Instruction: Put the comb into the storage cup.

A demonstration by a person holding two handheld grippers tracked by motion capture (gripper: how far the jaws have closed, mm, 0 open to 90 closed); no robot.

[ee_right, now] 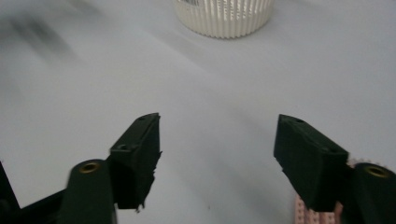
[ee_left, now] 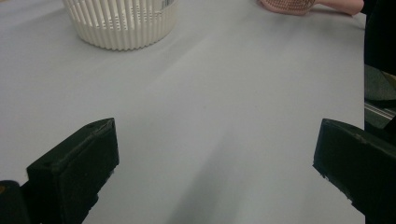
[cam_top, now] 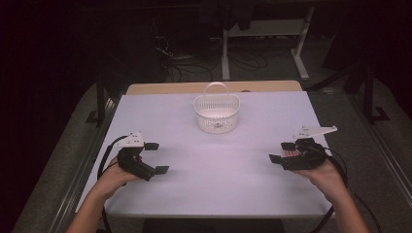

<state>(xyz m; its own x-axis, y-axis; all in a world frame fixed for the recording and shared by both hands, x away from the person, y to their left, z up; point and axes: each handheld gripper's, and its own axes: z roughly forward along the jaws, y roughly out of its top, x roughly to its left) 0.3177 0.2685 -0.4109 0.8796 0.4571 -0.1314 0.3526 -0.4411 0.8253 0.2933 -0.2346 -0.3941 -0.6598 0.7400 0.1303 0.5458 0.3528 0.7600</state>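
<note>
A white slatted basket (cam_top: pixel 216 114) with a handle stands at the table's far middle; its wall also shows in the left gripper view (ee_left: pixel 123 28) and the right gripper view (ee_right: pixel 224 18). A small pink perforated board (cam_top: pixel 291 154) lies on the table at the right, under my right gripper (cam_top: pixel 282 151). Its corner peeks out beside the right-hand jaw (ee_right: pixel 310 214), and it also lies far off (ee_left: pixel 287 5). My right gripper (ee_right: pixel 217 135) is open with nothing between its jaws. At the left, my left gripper (cam_top: pixel 156 158) is open wide over bare table (ee_left: pixel 217 140).
The white table top (cam_top: pixel 218 184) stretches between the two hands, with a wooden strip (cam_top: pixel 170 88) along its far edge. Metal rails run down both sides. Beyond the table lie floor cables (cam_top: pixel 184 63) and white desk legs (cam_top: pixel 301 53).
</note>
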